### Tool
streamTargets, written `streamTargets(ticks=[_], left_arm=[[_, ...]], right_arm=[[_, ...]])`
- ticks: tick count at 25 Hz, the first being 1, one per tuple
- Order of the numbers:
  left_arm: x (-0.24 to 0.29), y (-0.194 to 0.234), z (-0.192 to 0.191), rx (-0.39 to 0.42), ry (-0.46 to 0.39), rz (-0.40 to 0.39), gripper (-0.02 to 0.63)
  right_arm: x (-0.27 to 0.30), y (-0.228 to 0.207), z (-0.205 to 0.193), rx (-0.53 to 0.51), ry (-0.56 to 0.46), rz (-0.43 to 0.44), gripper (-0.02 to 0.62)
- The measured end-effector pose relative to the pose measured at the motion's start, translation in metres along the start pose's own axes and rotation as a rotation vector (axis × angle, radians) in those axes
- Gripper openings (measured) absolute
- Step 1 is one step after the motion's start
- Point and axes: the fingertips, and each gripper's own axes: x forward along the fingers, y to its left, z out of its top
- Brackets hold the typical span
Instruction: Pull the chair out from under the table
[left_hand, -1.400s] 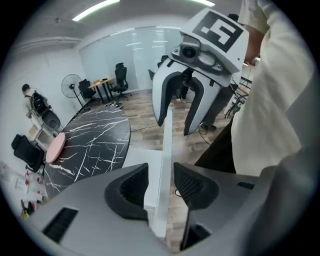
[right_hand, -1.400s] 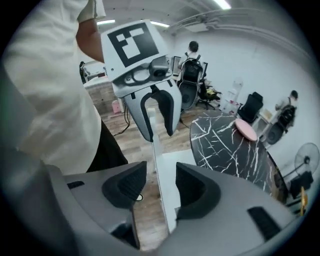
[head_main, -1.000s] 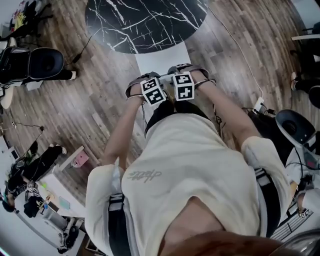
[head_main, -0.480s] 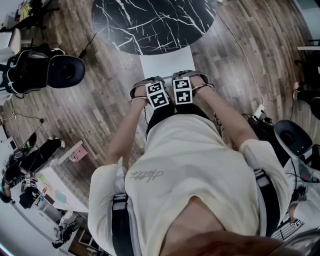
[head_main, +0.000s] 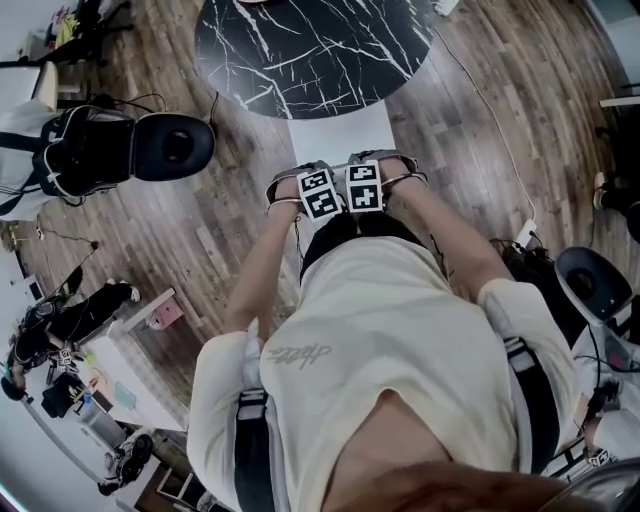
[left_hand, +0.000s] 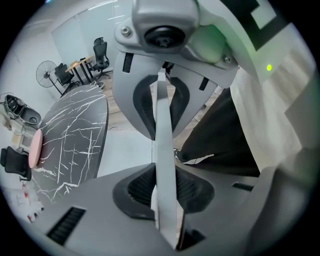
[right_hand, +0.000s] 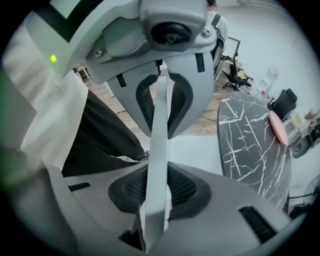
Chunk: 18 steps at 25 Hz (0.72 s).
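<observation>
The white chair's seat (head_main: 338, 132) pokes out from under the round black marble table (head_main: 310, 50). Its thin white backrest edge (left_hand: 164, 145) (right_hand: 157, 145) runs between both pairs of jaws. My left gripper (head_main: 320, 190) (left_hand: 165, 187) is closing its jaws on that edge, and the dark pads press it from both sides. My right gripper (head_main: 364, 184) (right_hand: 156, 187) clamps the same edge right beside it. Each gripper view shows the other gripper further along the backrest. The person's trousers stand just behind the chair.
A black office chair (head_main: 130, 150) stands at the left of the table and another (head_main: 590, 275) at the right. A cable and power strip (head_main: 524, 236) lie on the wooden floor at the right. A pink disc (left_hand: 35, 147) lies on the table.
The two grippers stay side by side on the backrest and have sunk slightly. The head view has shifted, so the black chair at the left shows further in.
</observation>
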Motion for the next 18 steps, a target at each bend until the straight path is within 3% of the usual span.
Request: streamTargets(ticks=[18], left_arm=[[0.005, -0.07, 0.005, -0.04, 0.004, -0.001, 0.089]], right_arm=[[-0.001, 0.069, -0.007, -0.041, 0.002, 0.028, 0.086]])
